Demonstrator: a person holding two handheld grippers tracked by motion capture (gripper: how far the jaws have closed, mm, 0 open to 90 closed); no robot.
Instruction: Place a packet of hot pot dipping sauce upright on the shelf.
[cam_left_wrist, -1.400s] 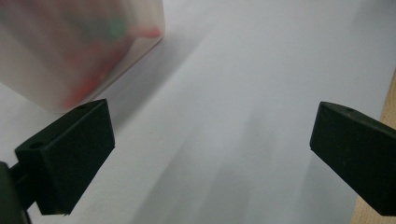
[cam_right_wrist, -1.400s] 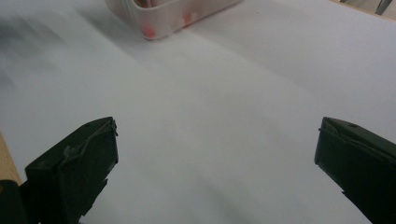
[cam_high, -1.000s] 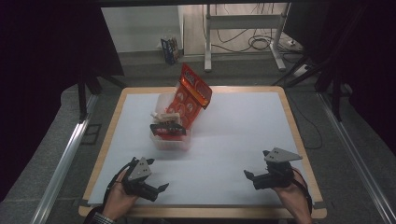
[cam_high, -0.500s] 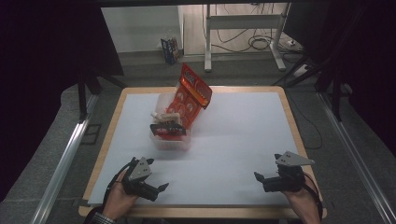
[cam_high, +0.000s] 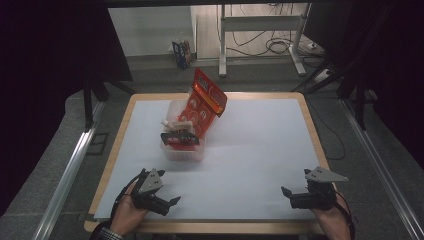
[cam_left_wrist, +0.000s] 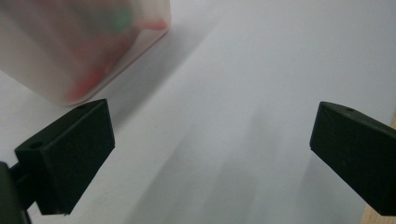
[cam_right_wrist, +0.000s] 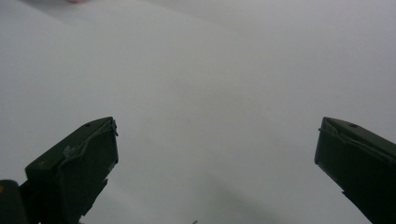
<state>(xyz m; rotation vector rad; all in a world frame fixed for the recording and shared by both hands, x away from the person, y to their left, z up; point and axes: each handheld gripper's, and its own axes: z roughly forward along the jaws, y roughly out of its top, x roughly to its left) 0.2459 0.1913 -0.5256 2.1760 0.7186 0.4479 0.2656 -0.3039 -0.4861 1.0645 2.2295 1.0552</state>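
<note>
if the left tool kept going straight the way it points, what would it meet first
Most likely nothing but bare white table top: between the open jaws of the left tool lies only the sheet. The translucent plastic bin sits off to its left, though depth is hard to judge.

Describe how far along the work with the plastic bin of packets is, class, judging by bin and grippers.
Done: packets, including a tall red packet, sit in the translucent bin. In hand: nothing; the left hand-held gripper and right hand-held gripper are open, near the table's front edge. Left: whatever handling of the bin follows.
</note>
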